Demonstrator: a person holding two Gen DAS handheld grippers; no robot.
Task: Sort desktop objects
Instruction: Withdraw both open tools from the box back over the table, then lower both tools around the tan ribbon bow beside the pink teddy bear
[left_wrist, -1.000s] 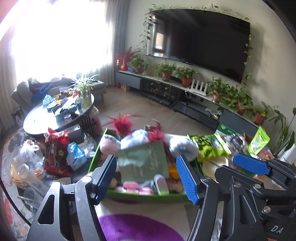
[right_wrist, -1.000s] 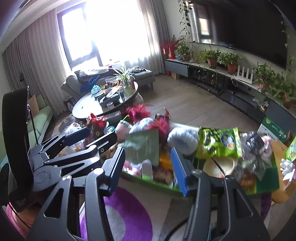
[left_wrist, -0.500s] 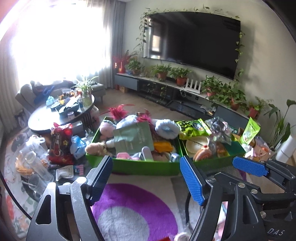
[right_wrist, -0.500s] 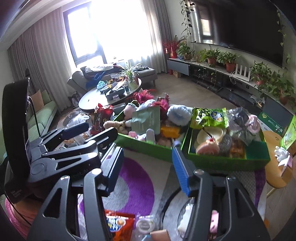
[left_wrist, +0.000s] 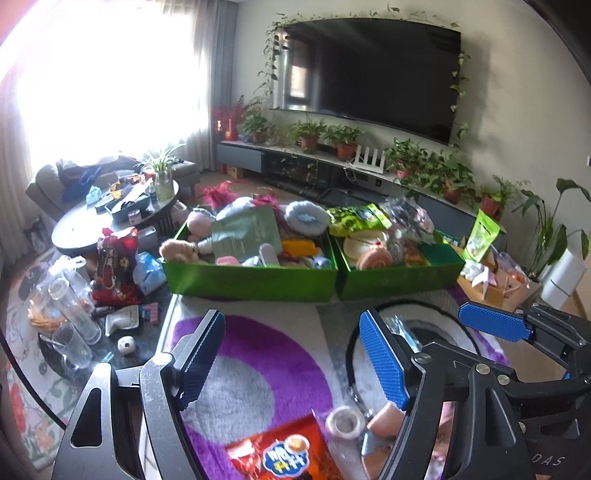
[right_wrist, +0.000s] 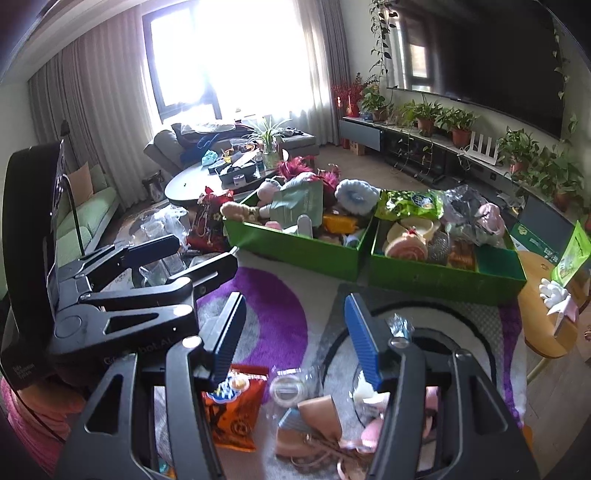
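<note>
Left tongs (left_wrist: 291, 354) read "DAS"; both gape above snack bag (right_wrist: 231, 404).

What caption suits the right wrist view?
Open right gripper hovers over snack packet and tape roll, two green trays beyond.

**Few readable marks in view**

On the right gripper's (left_wrist: 495, 328) black body, low at the right edge of the left wrist view, pale capitals spell "DAS". In the right wrist view, the left gripper (right_wrist: 192, 251) carries faint raised lettering on its body; it reads something like "G…bot AI", the middle letters too dim to settle. Small pale print sits on the black block (right_wrist: 26, 369) at the far left, too tiny to make out. The orange snack bag (left_wrist: 284, 458) on the rug shows blue Chinese characters in a white cloud badge, blurred past reading. The green snack pack (right_wrist: 413, 203) bears a round blue logo, illegible.
</note>
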